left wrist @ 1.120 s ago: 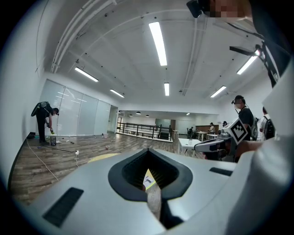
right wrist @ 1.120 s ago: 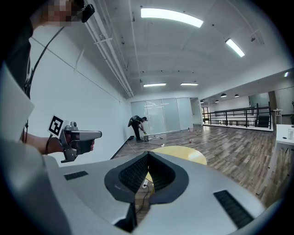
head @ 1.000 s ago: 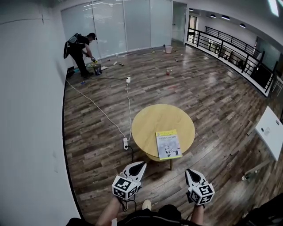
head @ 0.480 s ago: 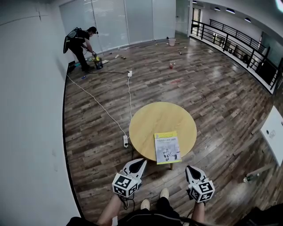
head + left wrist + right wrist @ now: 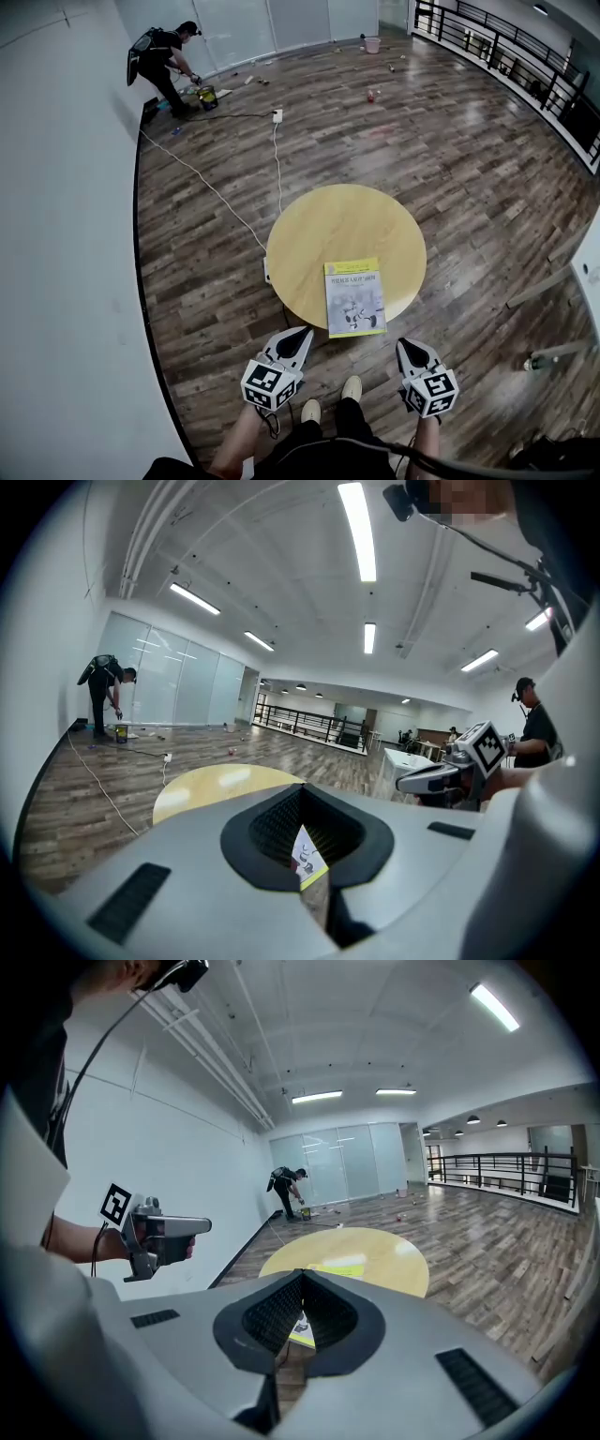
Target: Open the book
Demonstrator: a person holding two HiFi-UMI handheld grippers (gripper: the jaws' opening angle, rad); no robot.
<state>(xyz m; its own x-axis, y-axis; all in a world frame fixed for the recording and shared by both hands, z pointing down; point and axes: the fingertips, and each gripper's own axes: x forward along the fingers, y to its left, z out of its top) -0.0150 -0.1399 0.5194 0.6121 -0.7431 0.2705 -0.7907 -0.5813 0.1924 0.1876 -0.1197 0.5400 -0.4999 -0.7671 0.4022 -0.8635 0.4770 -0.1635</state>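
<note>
Standing over a round table, a person holds the left gripper and the right gripper just short of its near rim. Both have their jaws pressed together, with nothing between them. The book lies closed and flat, cover up, at the table's near edge and right of centre. Its near end sits at the rim, perhaps slightly over it.

It looks like a thin paperback: light, with a limp, glossy cover, and likely to skid on the smooth top if nudged. One gripper would probably need to pin it while the other lifts the cover at a near corner, where the rim leaves room for a jaw. Which long side is the spine cannot be told.

Bare tabletop lies to the left of the book and beyond it, while the right rim is close. The floor around is open, with a cable running off to the left and another person working well apart at the far wall.
</note>
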